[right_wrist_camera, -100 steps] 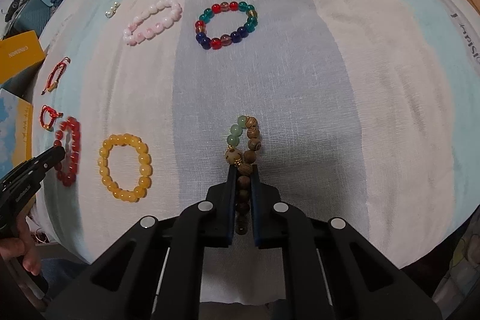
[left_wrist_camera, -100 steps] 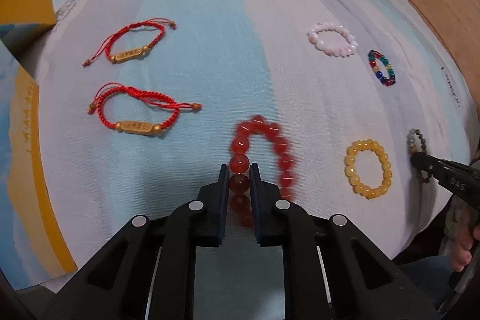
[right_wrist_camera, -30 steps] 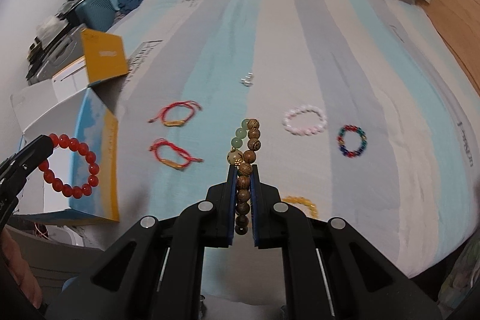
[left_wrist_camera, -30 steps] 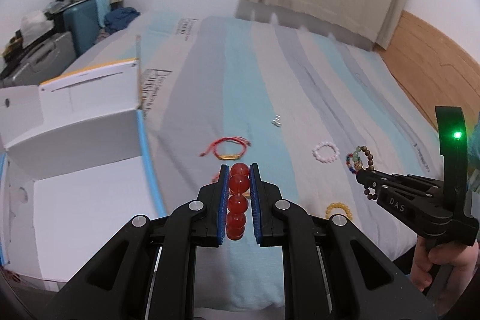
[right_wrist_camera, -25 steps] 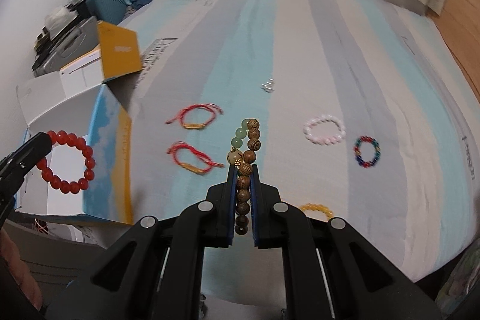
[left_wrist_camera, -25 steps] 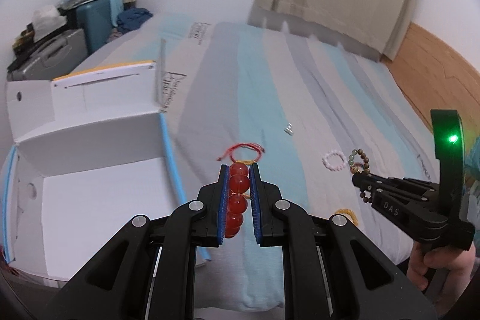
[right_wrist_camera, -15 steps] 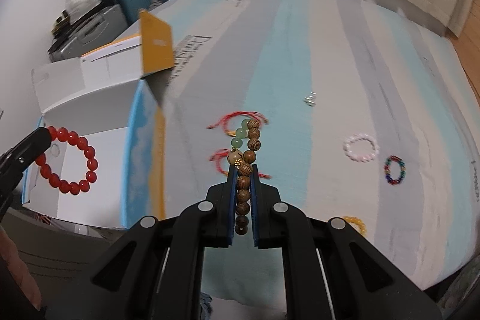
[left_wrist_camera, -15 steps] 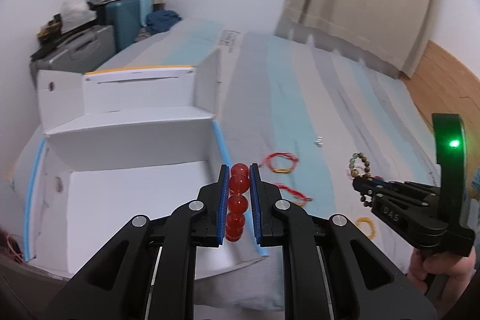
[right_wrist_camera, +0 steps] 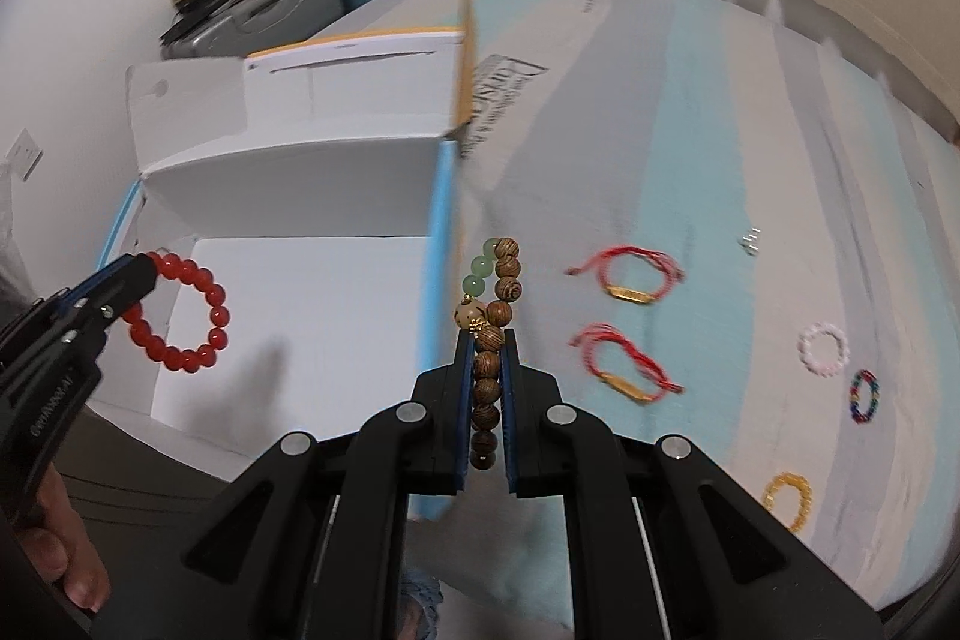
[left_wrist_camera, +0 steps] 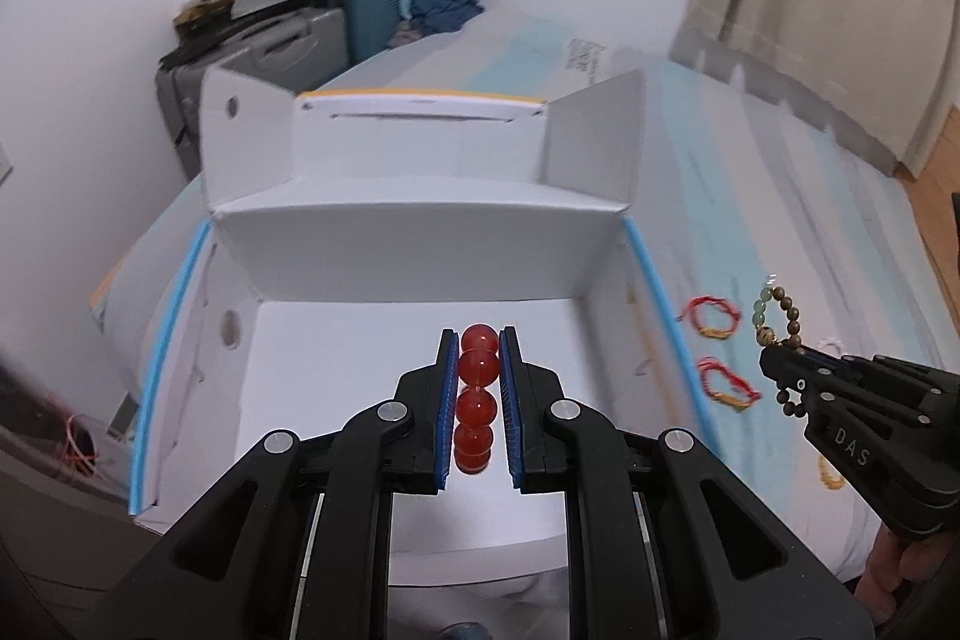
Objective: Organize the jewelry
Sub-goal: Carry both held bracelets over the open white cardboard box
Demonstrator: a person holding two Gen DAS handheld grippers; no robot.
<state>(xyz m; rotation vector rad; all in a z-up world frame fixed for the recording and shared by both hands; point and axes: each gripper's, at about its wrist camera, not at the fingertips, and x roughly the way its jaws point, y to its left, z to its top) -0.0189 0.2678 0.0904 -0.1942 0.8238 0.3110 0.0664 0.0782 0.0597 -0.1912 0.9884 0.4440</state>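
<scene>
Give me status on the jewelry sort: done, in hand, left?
Done: nothing visible in the white cardboard box yet.
In hand: left hand-held gripper holds the red bead bracelet over the box; right hand-held gripper holds the brown wooden bead bracelet.
Left: two red cord bracelets, pink, multicolour and yellow bead bracelets.

Red bead bracelet (left_wrist_camera: 478, 388) between left gripper (left_wrist_camera: 478, 340) fingers (left_wrist_camera: 445, 376), above white box (left_wrist_camera: 414, 244).
</scene>
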